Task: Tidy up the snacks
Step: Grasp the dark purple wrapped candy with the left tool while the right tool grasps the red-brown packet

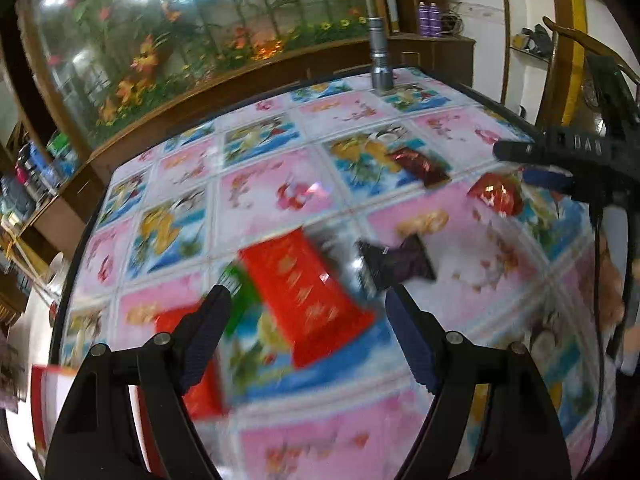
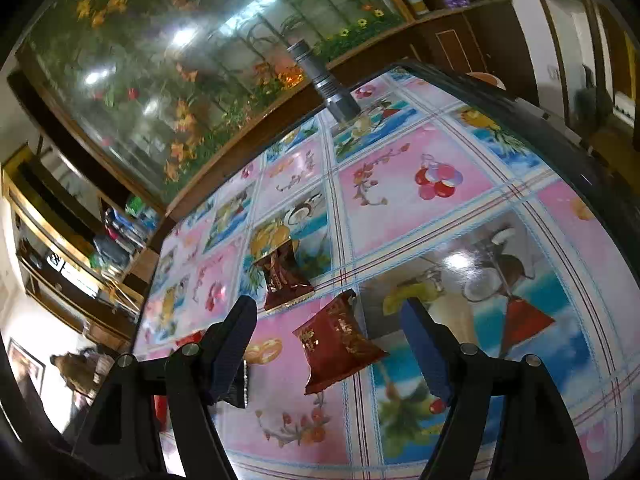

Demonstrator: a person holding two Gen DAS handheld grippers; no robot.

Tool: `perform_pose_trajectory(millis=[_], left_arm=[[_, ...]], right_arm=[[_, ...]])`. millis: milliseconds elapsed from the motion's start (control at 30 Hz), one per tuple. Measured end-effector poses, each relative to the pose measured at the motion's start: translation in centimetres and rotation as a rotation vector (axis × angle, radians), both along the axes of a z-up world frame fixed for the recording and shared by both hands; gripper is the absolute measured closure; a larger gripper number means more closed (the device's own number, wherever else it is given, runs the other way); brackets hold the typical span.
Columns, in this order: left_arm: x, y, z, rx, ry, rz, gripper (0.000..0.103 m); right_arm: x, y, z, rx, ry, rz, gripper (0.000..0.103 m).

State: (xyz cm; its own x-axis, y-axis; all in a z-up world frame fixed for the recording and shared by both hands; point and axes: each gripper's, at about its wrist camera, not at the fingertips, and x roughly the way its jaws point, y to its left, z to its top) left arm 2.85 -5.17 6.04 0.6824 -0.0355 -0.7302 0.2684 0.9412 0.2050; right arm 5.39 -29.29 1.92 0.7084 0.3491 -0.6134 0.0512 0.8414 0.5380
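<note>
Several snack packets lie on a table with a pink and blue fruit-print cloth (image 1: 280, 192). In the left wrist view my left gripper (image 1: 308, 308) is open above a large red packet (image 1: 308, 296); a green packet (image 1: 240, 292) and another red packet (image 1: 196, 364) lie by its left finger, and a dark purple packet (image 1: 400, 262) lies ahead. My right gripper (image 1: 516, 164) reaches in at the right near a red packet (image 1: 498, 196) and a dark red packet (image 1: 420, 164). In the right wrist view my right gripper (image 2: 328, 316) is open over the red packet (image 2: 338, 344); the dark red packet (image 2: 282, 276) lies beyond.
A grey metal post (image 1: 378, 56) stands at the table's far edge. Behind it runs a wooden cabinet with a flower-painted glass panel (image 1: 180, 32). A red and white box (image 1: 48, 400) sits at the table's near left. A black packet (image 2: 240, 388) lies by my right gripper's left finger.
</note>
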Motion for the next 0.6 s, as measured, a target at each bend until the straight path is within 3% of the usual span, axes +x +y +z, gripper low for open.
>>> perform_pose_trajectory(millis=[400, 600], left_arm=[[4.0, -3.5, -3.7, -0.076, 0.106, -0.046, 0.024], [4.0, -4.2, -4.0, -0.068, 0.057, -0.079, 0.024]], right_arm=[[1.0, 2.8, -1.3, -0.145, 0.069, 0.055, 0.029], [1.0, 4.4, -1.3, -0.318, 0.079, 0.067, 0.041]])
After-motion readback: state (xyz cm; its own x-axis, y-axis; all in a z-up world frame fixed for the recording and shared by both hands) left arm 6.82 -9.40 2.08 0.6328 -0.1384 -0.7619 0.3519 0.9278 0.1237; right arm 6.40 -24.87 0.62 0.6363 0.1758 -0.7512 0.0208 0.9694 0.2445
